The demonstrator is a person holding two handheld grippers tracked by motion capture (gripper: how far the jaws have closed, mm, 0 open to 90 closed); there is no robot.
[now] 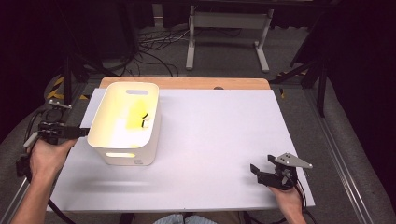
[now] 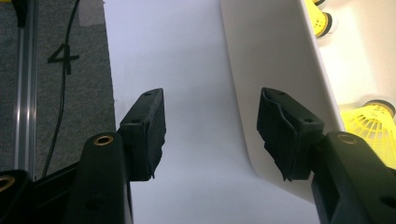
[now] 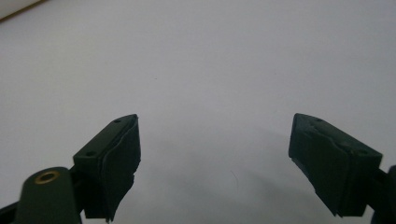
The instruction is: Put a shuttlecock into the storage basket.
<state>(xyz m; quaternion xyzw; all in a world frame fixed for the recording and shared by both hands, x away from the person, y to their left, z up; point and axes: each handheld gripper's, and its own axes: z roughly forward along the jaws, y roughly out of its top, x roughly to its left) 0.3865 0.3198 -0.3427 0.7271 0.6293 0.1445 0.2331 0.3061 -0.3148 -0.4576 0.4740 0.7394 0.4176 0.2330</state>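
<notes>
Plainly, the white plastic bin (image 1: 125, 122) stands near the left edge of the white tabletop (image 1: 219, 140), toward its far left corner, with yellow shuttlecocks (image 2: 371, 125) lying inside it. The left gripper (image 1: 83, 132) sits just beside the bin's left wall, its jaws spread apart with nothing pressed between them; in the left gripper view one jaw is close against the outside of the wall, the other over bare table. The right gripper (image 1: 259, 168) rests near the front right corner of the tabletop, well apart from the bin, jaws wide open over blank surface. The bin looks stiff, thin-walled and light, likely smooth enough to slip under a loose pinch. A sound hold would probably be on the rim of the left wall, one jaw inside and one outside. The shuttlecocks are feather-light and could shift if the bin tips.
</notes>
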